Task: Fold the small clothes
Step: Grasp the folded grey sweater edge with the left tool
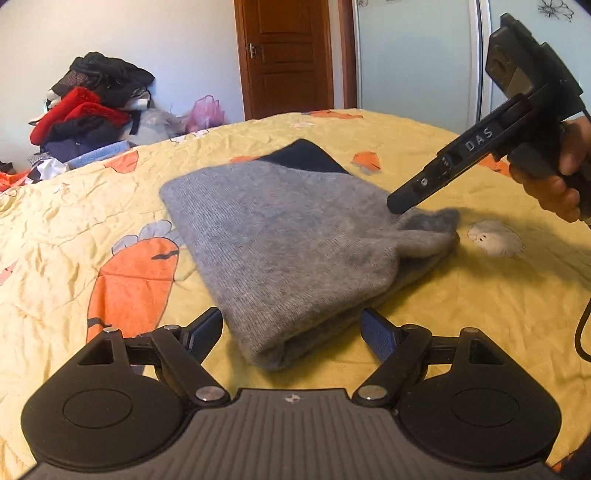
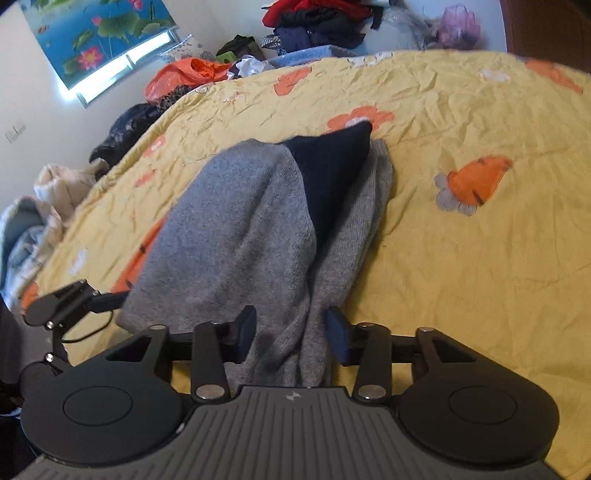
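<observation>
The grey knit garment lies part-folded on the bed. The left gripper is spread wide, its fingers straddling the near folded edge, gripping nothing. The right gripper is half-open around bunched fabric, not clamped. Risk: closing there would likely catch only one layer, so the fold could slip apart.

Gray knit garment bunches between right gripper fingers; contact w/ pads hidden. Left gripper beside garment cut by frame edge. Clothes pile beyond garment cropped, blurry.
</observation>
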`<state>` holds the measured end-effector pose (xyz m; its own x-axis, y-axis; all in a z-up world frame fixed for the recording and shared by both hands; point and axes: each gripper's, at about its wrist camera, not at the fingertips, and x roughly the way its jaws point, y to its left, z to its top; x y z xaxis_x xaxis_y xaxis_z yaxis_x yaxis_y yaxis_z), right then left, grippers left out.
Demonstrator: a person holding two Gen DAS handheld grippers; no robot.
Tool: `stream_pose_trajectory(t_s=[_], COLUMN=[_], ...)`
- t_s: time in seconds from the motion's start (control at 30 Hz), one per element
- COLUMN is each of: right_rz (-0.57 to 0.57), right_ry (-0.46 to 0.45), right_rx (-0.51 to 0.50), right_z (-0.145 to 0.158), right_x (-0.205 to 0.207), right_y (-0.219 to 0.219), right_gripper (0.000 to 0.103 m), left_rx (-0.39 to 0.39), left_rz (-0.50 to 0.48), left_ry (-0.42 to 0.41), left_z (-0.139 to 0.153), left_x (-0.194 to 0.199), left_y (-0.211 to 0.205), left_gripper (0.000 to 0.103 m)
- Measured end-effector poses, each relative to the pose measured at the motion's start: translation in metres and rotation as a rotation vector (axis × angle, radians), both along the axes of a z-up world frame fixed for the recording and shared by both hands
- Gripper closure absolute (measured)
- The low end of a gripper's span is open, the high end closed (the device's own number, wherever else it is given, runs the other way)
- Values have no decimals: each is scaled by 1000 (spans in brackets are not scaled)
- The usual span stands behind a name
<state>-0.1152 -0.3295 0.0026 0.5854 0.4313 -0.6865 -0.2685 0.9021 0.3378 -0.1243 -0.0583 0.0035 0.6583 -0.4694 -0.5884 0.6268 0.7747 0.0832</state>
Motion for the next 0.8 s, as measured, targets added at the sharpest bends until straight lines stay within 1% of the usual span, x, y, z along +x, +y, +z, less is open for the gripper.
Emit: stream_pose_trajectory(t_s=[0.13,0.17,0.2,0.27,0.3,0.33,0.37,0.4,0.43,0.5,0.53,0.6,0.63,0.67,0.73,0.77,0.8], right_rz=[12,21,26,38,46,52,66,84,85,73,60,29,13,4,9,16,22], right_ry=[-23,-12,1,26,37,40,34,31,24,13,6,11,35,56,54,52,53], right_rx=[26,32,27,-2,-7,-7,-9,-13,-13,16,31,36,37,45,74,64,63], right_z=[12,11,8,-1,-6,-9,-12,-13,-13,-7,-1,-1,-8,-15,-22,-21,-19], right_x=[-5,-4,-2,1,2,2,1,0,-1,-5,-8,-14,-14,-14,-15,-15,-15], right_y=[-4,-4,-3,3,5,8,10,12,12,5,-1,-15,-20,-22,-19,-15,-12], right_gripper=[56,56,56,56,56,59,64,87,89,89,89,90,90,91,91,90,84], left_rx=[-1,1,0,0,3,4,10,19,15,-21,-26,-8,3,4,38,39,27], left_rz=[9,13,15,17,28,36,43,53,62,74,74,81,87,94,82,68,47], left_ry=[-19,-27,-40,-55,-55,-51,-44,-39,-38,-34,-23,5,30,22,-8,-4,-3], left_z=[-4,-4,-3,-2,-2,-2,-3,-3,-2,5,7,1,-5,-9,-7,-3,0], left_x=[-4,-4,-4,-4,-2,1,4,5,7,7,7,10,12,11,7,5,2], left_y=[-3,-4,-6,-8,-9,-9,-9,-7,-4,8,13,16,15,14,8,9,13], left_gripper=[21,22,26,55,60,69,80,86,90,91,92,92,93,92,92,92,90])
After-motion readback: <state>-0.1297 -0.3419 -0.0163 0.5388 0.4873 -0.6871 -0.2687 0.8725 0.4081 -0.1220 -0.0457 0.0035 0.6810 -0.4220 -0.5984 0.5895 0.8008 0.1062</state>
